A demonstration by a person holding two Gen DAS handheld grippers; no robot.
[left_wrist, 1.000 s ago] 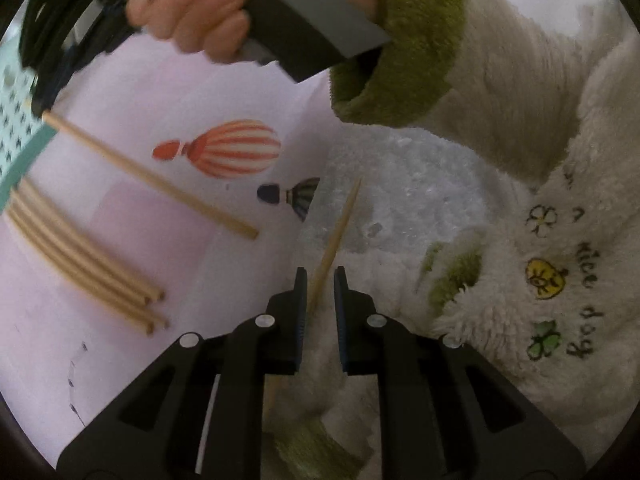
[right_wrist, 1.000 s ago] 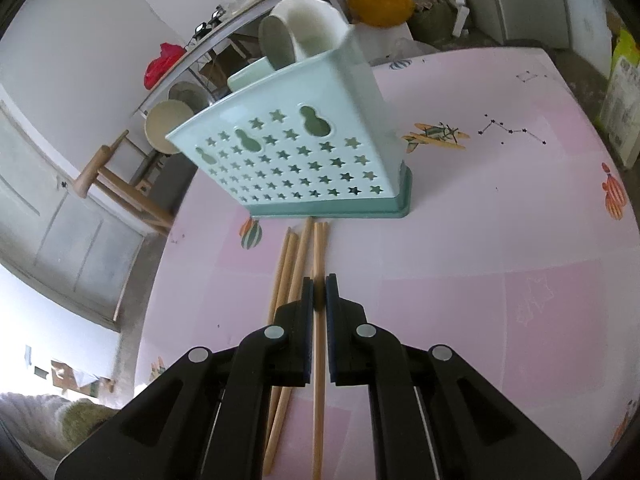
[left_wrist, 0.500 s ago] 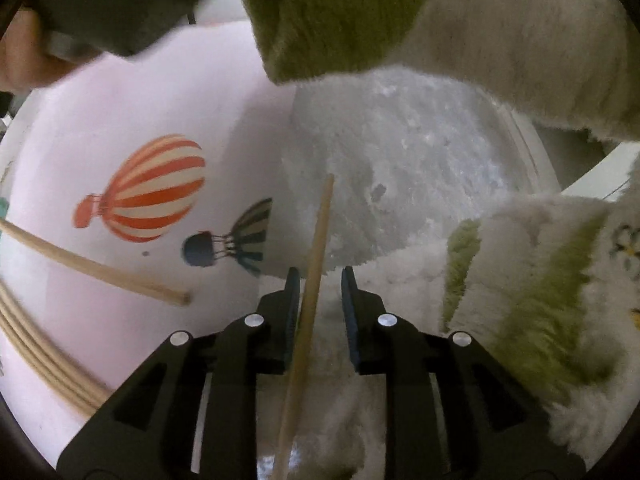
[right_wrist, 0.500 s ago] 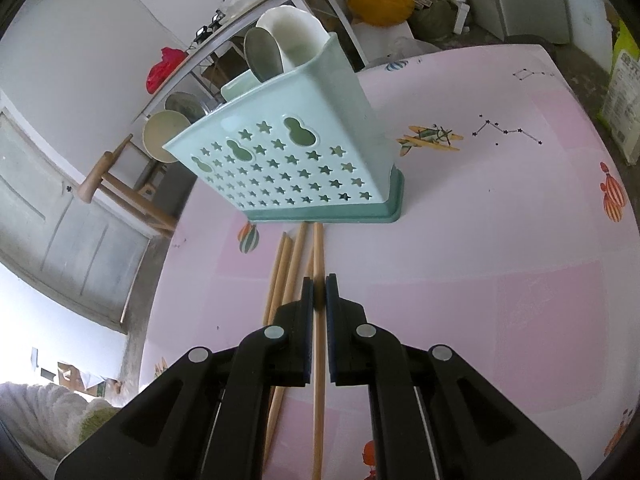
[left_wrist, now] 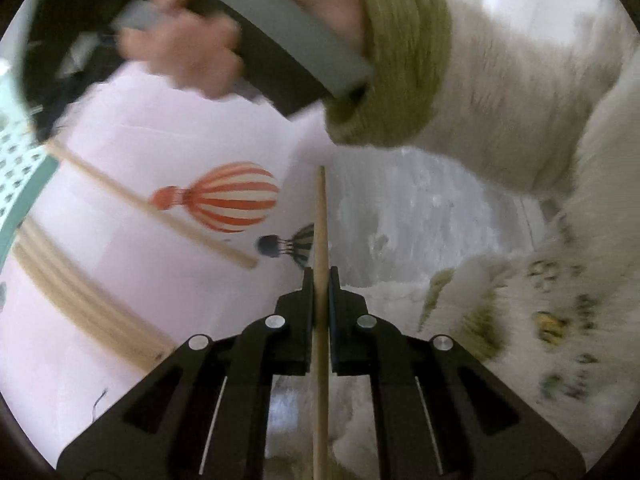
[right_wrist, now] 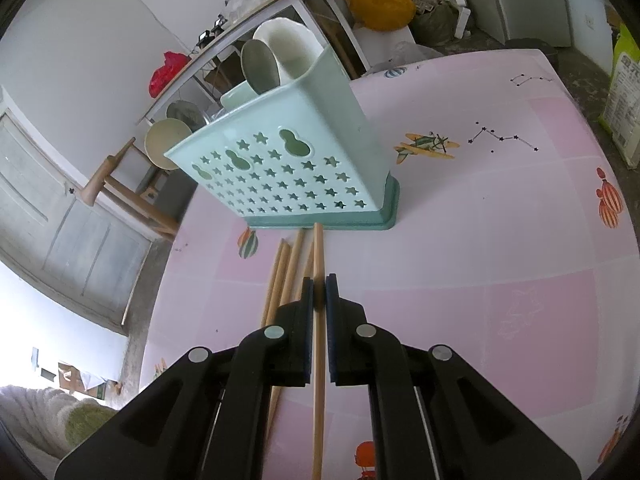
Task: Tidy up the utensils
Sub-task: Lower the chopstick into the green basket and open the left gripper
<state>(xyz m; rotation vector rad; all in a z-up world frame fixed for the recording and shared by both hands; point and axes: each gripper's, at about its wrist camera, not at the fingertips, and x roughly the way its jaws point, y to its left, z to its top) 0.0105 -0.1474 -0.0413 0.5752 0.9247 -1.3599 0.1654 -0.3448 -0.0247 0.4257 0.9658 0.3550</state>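
Since a moment ago our left gripper [left_wrist: 320,276] has just been closing, and now its jaws pinch a chopstick [left_wrist: 320,216] that sat loose between them before. That stick now points straight out ahead of the fingers, past the table [left_wrist: 120,360] edge and over the floor. We think we squeezed it so it cannot slip while we carry it.

Our right gripper [right_wrist: 319,292] has not changed. Its jaws are tight on another chopstick [right_wrist: 318,252], and the far tip of that stick is right at the foot of the green holder [right_wrist: 280,160]. The holder stands near the far edge of the pink table [right_wrist: 480,260], with bowls and a cup already in it. More loose chopsticks [right_wrist: 284,272] lie flat on the table just left of the held one, pointing at the holder too.

We guess both sticks go into the holder next, tips down, so each must be lifted above its rim first.
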